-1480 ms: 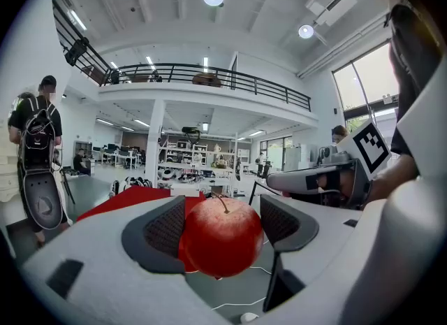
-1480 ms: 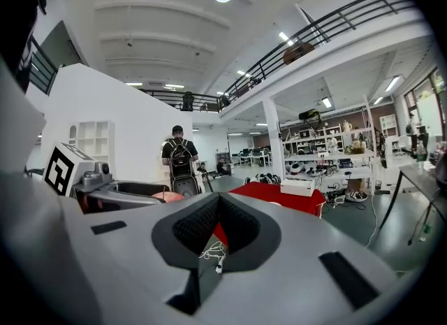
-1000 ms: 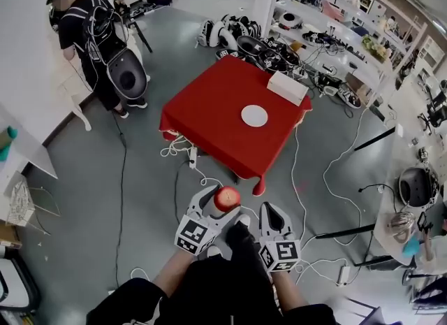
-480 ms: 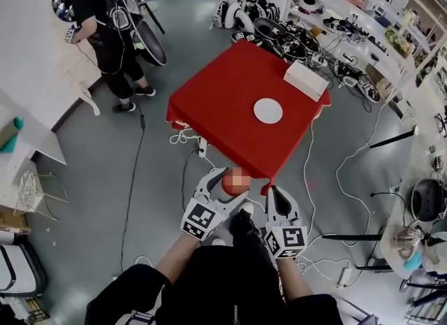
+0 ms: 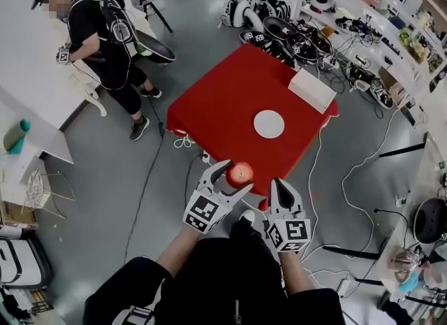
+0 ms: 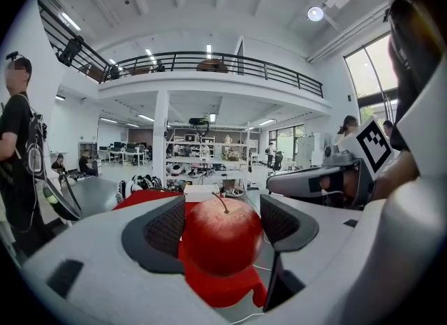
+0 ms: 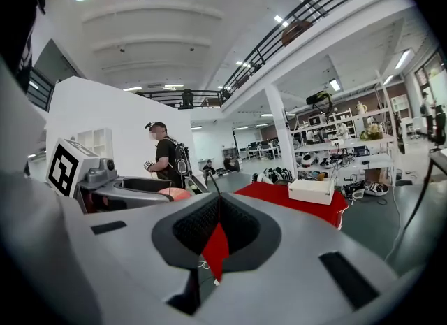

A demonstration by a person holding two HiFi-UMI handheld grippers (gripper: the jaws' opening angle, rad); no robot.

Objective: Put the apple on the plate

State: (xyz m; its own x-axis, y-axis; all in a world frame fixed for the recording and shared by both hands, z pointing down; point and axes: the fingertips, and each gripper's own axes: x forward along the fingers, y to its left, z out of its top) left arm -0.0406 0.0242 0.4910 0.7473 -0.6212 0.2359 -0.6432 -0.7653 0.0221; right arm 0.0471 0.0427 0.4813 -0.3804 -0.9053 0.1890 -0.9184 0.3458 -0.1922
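- At the far left a person (image 5: 98,44) stands by a white counter, well apart from the work.
- The left gripper (image 5: 236,177) has its jaws closed on the apple (image 5: 239,173). The pads press its two sides and the stem points up, probably so that it rides steady while carried.
- The apple hangs in the air off the near edge of the red table (image 5: 216,107), not yet over it.
- The white plate (image 5: 269,124) lies bare on the table's right half, farther off, so a forward reach remains.
- The right gripper (image 5: 283,192) is empty with its jaws together, likely held idle.
- A white box (image 5: 312,91) sits at the table's far right corner.
- No writing is readable; the cubes show only square markers.
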